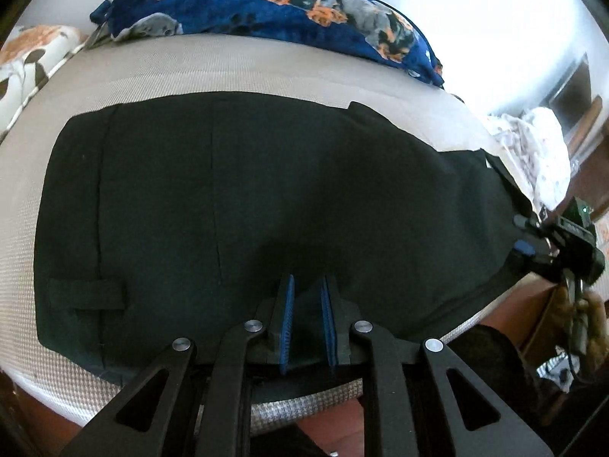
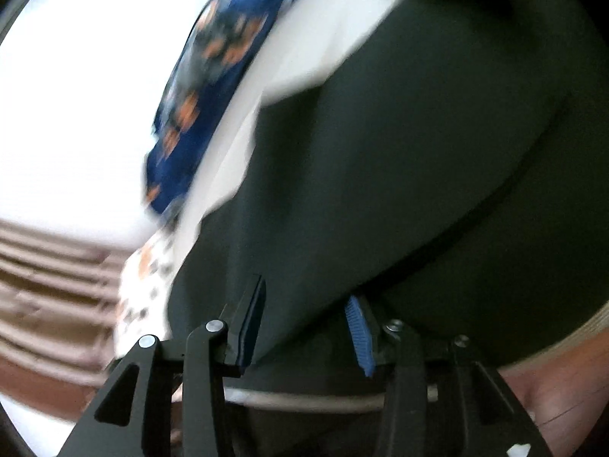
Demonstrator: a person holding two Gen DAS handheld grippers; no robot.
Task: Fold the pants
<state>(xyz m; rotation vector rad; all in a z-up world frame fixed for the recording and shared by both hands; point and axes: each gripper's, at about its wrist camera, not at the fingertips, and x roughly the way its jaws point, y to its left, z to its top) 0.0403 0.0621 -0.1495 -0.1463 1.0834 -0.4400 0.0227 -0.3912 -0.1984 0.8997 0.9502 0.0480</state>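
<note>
Black pants [image 1: 266, 190] lie spread flat across a beige mattress [image 1: 228, 68]. My left gripper [image 1: 307, 285] sits at the pants' near edge with its blue-padded jaws narrowly apart and a ridge of black cloth pinched up between them. My right gripper [image 1: 533, 243] shows in the left wrist view at the pants' right end. In the blurred right wrist view the right gripper [image 2: 304, 297] has its jaws wide apart with the black pants [image 2: 399, 152] lying between and beyond them.
A dark blue dog-print blanket [image 1: 289, 3] is heaped at the far side of the mattress, and also shows in the right wrist view [image 2: 213, 76]. A white patterned cloth [image 1: 540, 144] lies at the right. A wooden bed edge [image 1: 506, 304] runs below.
</note>
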